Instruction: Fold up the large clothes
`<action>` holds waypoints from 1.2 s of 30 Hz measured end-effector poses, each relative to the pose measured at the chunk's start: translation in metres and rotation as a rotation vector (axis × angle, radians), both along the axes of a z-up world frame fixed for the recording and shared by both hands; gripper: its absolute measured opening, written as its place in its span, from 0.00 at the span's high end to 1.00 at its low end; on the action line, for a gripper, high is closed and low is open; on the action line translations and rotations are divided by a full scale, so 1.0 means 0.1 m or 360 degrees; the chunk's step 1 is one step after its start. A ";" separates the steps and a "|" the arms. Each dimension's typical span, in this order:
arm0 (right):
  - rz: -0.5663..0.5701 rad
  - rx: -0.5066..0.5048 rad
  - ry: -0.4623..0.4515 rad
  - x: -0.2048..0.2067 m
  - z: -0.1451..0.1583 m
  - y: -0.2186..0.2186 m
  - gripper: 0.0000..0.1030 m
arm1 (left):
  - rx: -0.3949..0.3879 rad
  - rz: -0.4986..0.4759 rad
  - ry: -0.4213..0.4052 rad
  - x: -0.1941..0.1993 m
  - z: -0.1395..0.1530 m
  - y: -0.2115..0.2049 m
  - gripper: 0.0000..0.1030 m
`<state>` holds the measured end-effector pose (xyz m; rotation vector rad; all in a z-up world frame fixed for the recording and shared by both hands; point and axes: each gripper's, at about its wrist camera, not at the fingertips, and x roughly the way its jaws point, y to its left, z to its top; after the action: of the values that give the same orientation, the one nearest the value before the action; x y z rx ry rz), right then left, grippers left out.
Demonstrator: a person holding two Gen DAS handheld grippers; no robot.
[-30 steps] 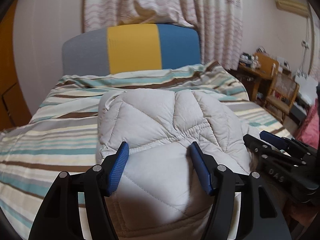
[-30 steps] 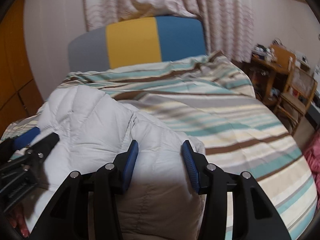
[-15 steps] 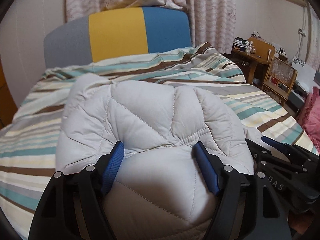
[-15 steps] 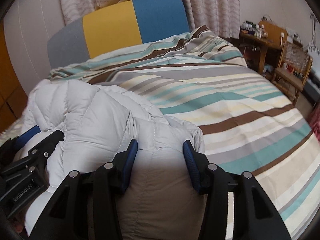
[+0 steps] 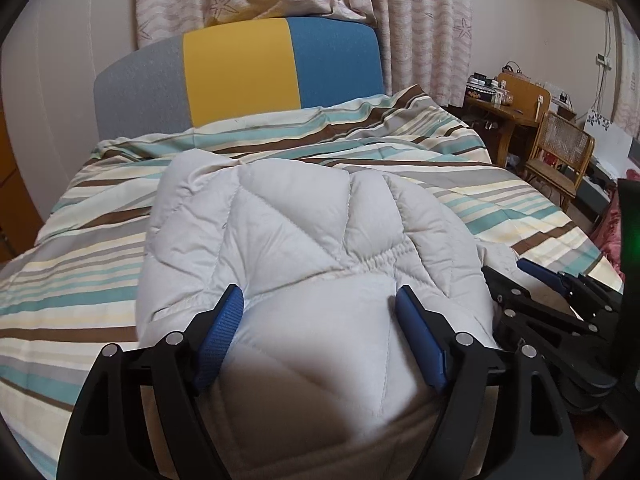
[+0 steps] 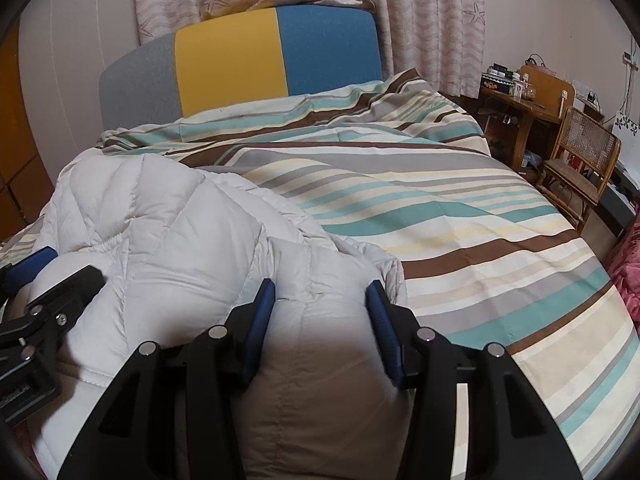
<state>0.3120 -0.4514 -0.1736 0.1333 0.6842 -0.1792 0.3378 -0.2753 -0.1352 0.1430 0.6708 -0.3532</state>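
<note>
While the quilted jacket [image 5: 304, 264] lies bundled at lower centre on the striped bed [image 5: 80, 264], left gripper [image 5: 320, 304], jaws just widening, straddles it unclamped; right gripper [image 6: 320, 292] pinches its edge, so release evenly, then flatten the fold.

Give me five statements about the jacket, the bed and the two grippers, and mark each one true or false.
1. The quilted jacket lies on a striped bedspread. True.
2. The headboard is plain red. False: it has grey, yellow and blue panels.
3. Jacket fabric bulges between the blue pads of the right gripper. True.
4. The left gripper is holding a pillow. False: only the jacket sits between its jaws, which have just been opening.
5. A wooden chair stands beside the bed, on the right of the picture. True.
</note>
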 end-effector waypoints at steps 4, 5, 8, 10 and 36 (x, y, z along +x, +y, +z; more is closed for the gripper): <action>0.0017 0.0016 -0.0019 -0.06 0.04 -0.01 0.54 | -0.0053 0.0027 -0.0087 -0.05 0.20 0.11 0.15; 0.0031 0.0022 -0.0007 -0.05 0.06 -0.02 0.54 | -0.0085 0.0067 -0.0114 -0.01 0.26 0.17 0.13; 0.0083 -0.0002 0.0069 -0.02 0.16 -0.01 0.52 | -0.0122 0.0196 -0.0040 0.24 0.31 0.29 0.13; 0.0118 -0.0005 0.0076 -0.03 0.33 0.02 0.52 | -0.0099 0.0209 0.0069 0.42 0.23 0.29 0.13; 0.0163 -0.0015 0.0119 0.88 -0.04 0.25 0.48 | 0.0005 0.0209 0.0153 0.61 -0.26 0.14 0.07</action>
<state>0.3996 -0.4259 -0.1778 0.0825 0.7628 -0.0893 0.3990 -0.2615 -0.1609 0.0845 0.7715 -0.2338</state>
